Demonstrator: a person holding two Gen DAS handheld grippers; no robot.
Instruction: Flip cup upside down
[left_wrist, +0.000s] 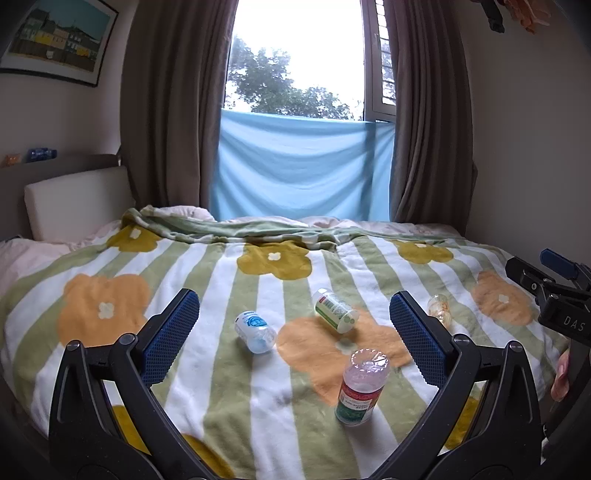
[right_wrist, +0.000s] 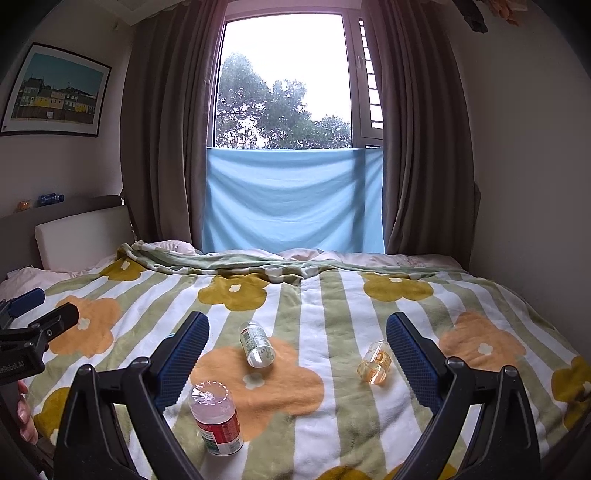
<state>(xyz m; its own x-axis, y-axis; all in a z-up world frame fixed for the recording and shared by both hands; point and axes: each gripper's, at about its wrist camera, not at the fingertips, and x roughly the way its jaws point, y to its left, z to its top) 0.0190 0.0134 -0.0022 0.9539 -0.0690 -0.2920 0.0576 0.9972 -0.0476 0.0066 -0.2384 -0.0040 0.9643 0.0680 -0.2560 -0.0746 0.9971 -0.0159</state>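
Note:
Several small clear plastic cups sit on a flower-patterned blanket (left_wrist: 229, 280). A red-and-green labelled cup (left_wrist: 362, 387) stands with its closed base up; it also shows in the right wrist view (right_wrist: 216, 419). A green-labelled cup (left_wrist: 335, 310) lies on its side, seen too in the right wrist view (right_wrist: 256, 344). A blue-labelled cup (left_wrist: 255, 331) lies on its side. An orange-labelled cup (right_wrist: 375, 362) lies on its side, partly hidden in the left wrist view (left_wrist: 439, 308). My left gripper (left_wrist: 293, 332) is open and empty above the blanket. My right gripper (right_wrist: 297, 350) is open and empty.
The blanket (right_wrist: 332, 295) covers a bed with a padded headboard (left_wrist: 74, 199) at the left. Brown curtains (left_wrist: 170, 110) and a blue cloth (left_wrist: 299, 166) hang at the window behind. The other gripper shows at the right edge (left_wrist: 554, 295) and left edge (right_wrist: 29, 332).

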